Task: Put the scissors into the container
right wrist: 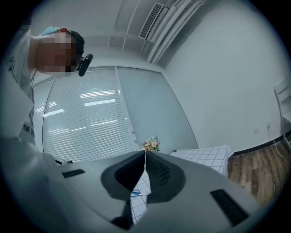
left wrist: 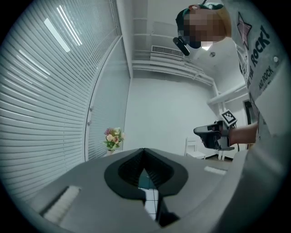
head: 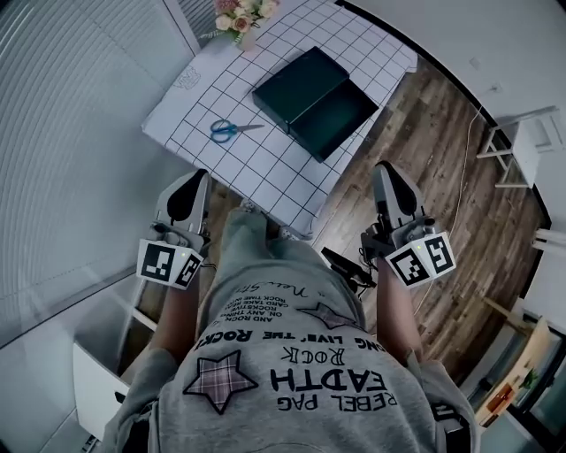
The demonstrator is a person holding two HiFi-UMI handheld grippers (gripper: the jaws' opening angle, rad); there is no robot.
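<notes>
On the checked tablecloth (head: 283, 177) the scissors (head: 234, 130) point blades-first at the container (head: 314, 99); left claw (head: 199, 177) and right claw (head: 384, 170) closed, empty

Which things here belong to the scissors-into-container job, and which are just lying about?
Job:
- blue-handled metal scissors
- dark rectangular box container

Lying about:
- pink flower bouquet at the table's far corner
- white grid-checked tablecloth under everything
</notes>
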